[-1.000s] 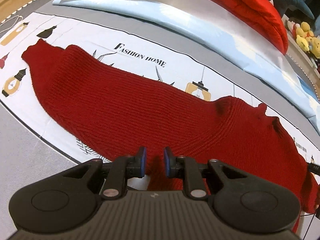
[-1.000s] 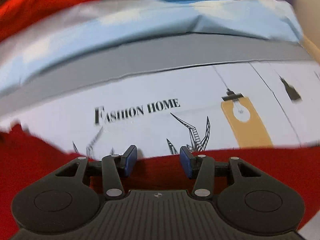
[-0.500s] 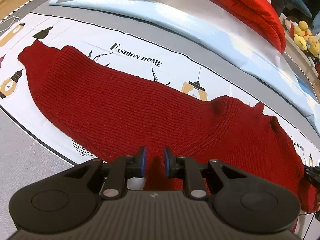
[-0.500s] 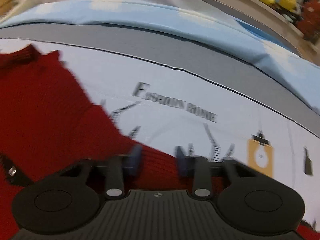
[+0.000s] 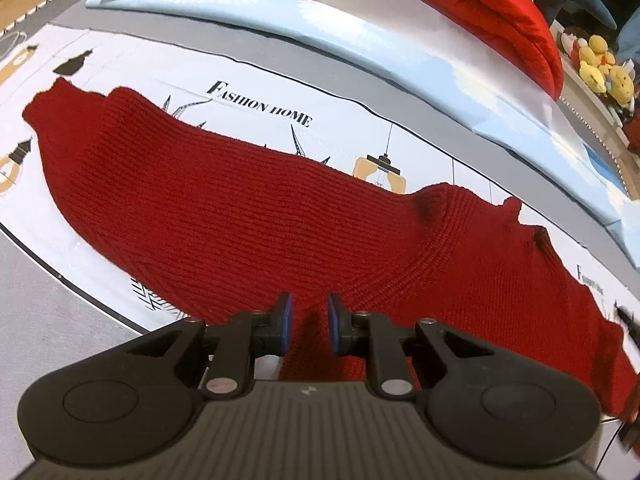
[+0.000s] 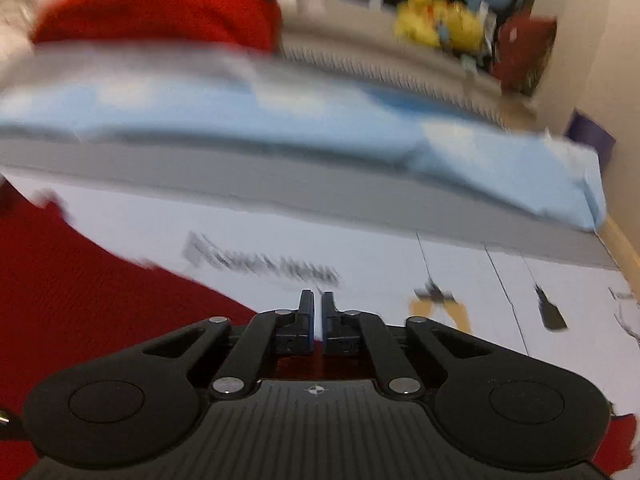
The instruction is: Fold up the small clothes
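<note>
The red knit sweater (image 5: pixel 248 208) lies spread across the printed sheet (image 5: pixel 360 128). Left gripper (image 5: pixel 308 322) pinches its near edge; right gripper (image 6: pixel 316 320) looks nearly closed, contents unclear. Soft, floppy knit; best held at hems.
</note>
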Available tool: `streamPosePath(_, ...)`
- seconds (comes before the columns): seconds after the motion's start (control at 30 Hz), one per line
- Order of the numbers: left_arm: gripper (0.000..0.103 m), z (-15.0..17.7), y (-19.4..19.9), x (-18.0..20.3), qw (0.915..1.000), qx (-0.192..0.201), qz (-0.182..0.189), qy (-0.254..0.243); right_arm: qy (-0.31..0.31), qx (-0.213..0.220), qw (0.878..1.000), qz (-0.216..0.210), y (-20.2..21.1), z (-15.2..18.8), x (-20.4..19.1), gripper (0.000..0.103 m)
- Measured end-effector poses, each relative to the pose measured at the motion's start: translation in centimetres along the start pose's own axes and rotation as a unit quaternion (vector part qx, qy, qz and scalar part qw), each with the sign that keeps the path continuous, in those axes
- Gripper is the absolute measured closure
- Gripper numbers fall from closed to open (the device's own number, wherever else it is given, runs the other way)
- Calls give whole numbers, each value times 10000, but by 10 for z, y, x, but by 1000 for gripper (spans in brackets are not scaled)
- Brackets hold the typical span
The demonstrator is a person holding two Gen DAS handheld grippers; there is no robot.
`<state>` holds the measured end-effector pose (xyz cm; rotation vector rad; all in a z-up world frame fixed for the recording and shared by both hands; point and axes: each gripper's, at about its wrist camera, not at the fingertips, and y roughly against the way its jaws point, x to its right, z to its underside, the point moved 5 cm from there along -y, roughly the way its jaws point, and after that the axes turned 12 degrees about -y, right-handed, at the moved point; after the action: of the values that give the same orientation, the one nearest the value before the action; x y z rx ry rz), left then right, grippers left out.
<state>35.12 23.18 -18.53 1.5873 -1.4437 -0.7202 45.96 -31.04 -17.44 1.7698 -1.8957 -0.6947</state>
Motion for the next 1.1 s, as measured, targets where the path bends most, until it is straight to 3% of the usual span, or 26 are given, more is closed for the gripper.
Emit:
streamPosePath(0.1,83,2,-4,-9,9998,-30,8,181,-142,-402,9928,-1117,15,20,-25,96)
streamPosePath(0.13,83,2,-5,-15,9997,-39,-21,249,58,-700,9913,-1115,10,33,-30,96)
streamPosePath(0.17,83,2,-7,-22,9993,-56,-70,351,321,-973,9912,-836,2,46,-31,96)
streamPosePath(0.2,83,2,-8,-30,9989,-68,-112,458,522,-947,9927,-534,-2,54,-27,96)
streamPosePath(0.27,82,3,-11,-52,9965,-75,-191,806,199,-841,9957,-328,2,53,-16,97)
streamPosePath(0.37,71,7,-16,-90,9890,-35,-288,1448,166,-835,9960,287,5,56,3,97)
streamPosePath(0.47,67,15,-21,-127,9769,-11,-363,2107,274,-905,9944,471,15,62,17,97)
streamPosePath(0.57,63,21,-23,-162,9644,185,-395,2610,-177,-1006,9926,652,27,61,37,98)
streamPosePath(0.67,63,22,-24,-196,9446,586,-22,3231,-694,-1153,9877,802,40,67,50,97)
streamPosePath(0.73,63,23,-28,-214,9312,827,262,3541,-1097,-1107,9826,1006,62,64,54,90)
streamPosePath(0.8,63,22,-35,-232,9155,1036,624,3838,-1489,-975,9814,722,97,62,45,89)
streamPosePath(0.87,63,18,-42,-244,9068,1212,915,3932,-1603,-927,9819,406,128,60,33,85)
streamPosePath(0.93,63,15,-48,-253,8983,1365,1120,4024,-1610,-859,9832,61,160,60,14,72)
streamPosePath(1.07,65,8,-54,-267,8890,1540,1257,4124,-1529,-906,9820,-644,191,69,-10,69)
streamPosePath(1.1,78,7,-52,-269,8911,1557,1183,4096,-1451,-904,9825,-736,192,72,-13,68)
